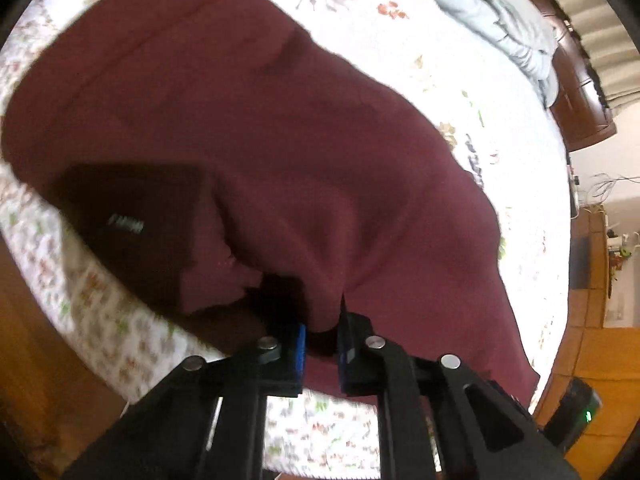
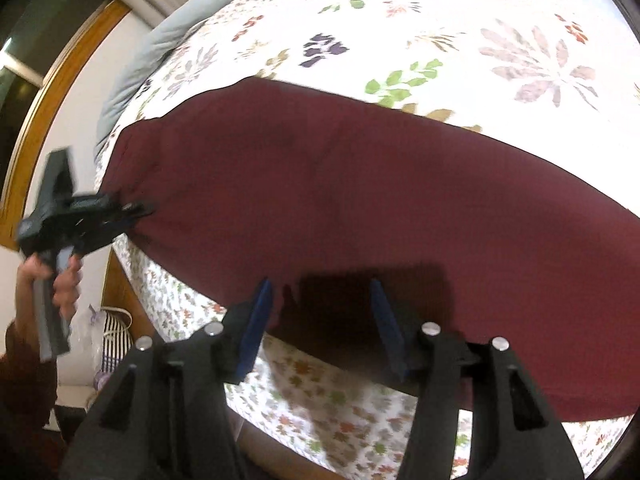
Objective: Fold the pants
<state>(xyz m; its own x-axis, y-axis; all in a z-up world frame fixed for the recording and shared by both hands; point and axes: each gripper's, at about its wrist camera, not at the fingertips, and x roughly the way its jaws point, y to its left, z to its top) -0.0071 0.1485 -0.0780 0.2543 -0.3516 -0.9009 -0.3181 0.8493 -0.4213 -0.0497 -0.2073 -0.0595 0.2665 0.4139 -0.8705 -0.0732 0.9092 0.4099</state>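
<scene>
At the near edge of the bed (image 2: 328, 412), the right gripper (image 2: 322, 312) hangs with its jaws parted, nothing between them, over the hem of the maroon pants (image 2: 360, 184). Along that edge toward the corner, the left gripper (image 1: 322, 334) is clamped on a fold of the pants. Beyond, the floral sheet (image 2: 440, 20) runs to a grey blanket (image 1: 500, 12) at the far edge.
</scene>
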